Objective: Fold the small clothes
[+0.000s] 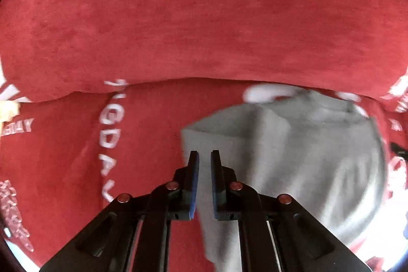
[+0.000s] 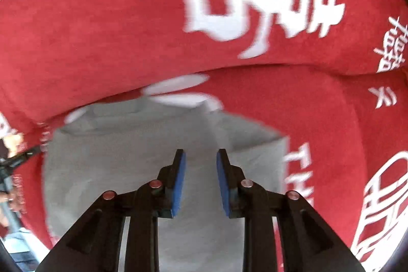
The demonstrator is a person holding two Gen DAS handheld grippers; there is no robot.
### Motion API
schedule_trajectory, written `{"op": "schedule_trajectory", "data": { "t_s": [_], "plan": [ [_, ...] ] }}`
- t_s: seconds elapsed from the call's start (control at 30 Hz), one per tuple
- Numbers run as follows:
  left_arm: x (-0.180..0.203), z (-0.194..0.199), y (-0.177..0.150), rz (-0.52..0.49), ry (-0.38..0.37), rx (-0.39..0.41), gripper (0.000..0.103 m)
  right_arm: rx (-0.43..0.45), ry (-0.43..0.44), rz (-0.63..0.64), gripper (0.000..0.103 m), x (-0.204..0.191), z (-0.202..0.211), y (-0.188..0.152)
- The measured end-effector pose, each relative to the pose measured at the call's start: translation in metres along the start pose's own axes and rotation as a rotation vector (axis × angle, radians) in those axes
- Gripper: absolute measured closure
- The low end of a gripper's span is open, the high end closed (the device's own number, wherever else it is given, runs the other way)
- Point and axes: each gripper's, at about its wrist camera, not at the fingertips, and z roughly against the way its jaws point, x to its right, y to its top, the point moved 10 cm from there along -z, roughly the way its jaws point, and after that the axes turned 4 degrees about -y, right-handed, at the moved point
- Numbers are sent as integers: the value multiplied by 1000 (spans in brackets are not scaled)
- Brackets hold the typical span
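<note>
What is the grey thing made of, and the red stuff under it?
The grey garment looks like soft matte knit cloth, maybe cotton: it creases and folds. The red cover looks like fuzzy, velvety fabric with white printed letters. Blur hides the weave.

grey garment (image 1: 293,157): 1 | red printed cloth (image 1: 204,29): 1 | gripper (image 1: 204,157): 2
</note>
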Motion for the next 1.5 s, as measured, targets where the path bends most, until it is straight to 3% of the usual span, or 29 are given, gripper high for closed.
{"op": "schedule_trajectory", "data": {
  "t_s": [0.13, 0.2, 0.27, 0.33, 0.37, 0.43, 0.53, 0.63, 0.8, 0.87, 0.9, 0.93, 0.97, 1.0, 1.17, 1.37, 1.5],
  "plan": [
    [53, 5, -11, -61, -168, -24, 93, -34, 17, 3, 75, -28, -3, -21],
    [74, 2, -14, -95, -194, -29, 93, -47, 8, -16, 76, -25, -7, -25],
    [84, -14, -17, -134, -154, -33, 93, -53, 16, -39, 89, -24, -11, -26],
    [74, -41, -24, -127, -62, -62, 93, -64, -8, -59, 89, -13, -21, -20],
    [71, -47, -26, -107, -52, -71, 93, -69, -29, -74, 89, -4, -28, -19],
    [65, -46, -26, -40, -118, -42, 93, -90, -75, -101, 93, 20, -42, -21],
    [57, -35, -26, -31, -90, -42, 93, -72, -52, -151, 97, 47, -40, -21],
    [48, -19, -33, -25, -49, -51, 93, -76, -122, -226, 90, 79, -26, -26],
    [25, 14, -59, -4, 48, -51, 93, -99, 9, -293, 85, 79, 4, -51],
    [12, 17, -71, 19, 55, -45, 93, -114, 50, -283, 75, 68, 15, -66],
    [10, 20, -79, 36, 53, -50, 83, -125, 79, -283, 71, 60, 19, -76],
    [8, 21, -84, 48, 54, -55, 34, -136, 102, -285, 66, 55, 22, -85],
    [4, 25, -90, 61, 74, -57, 6, -145, 124, -289, 63, 49, 25, -94],
    [0, 32, -95, 67, 111, -35, 2, -157, 150, -292, 61, 40, 29, -104],
    [-6, 42, -126, 121, 81, -79, 2, -224, 250, -332, 53, 14, 35, -150],
    [-15, 29, -171, 335, -51, -173, 2, -293, 273, -496, 52, 24, 27, -199],
    [-13, 22, -195, 475, -166, -207, 2, -283, 282, -663, 52, 49, 23, -220]
  ]
}}
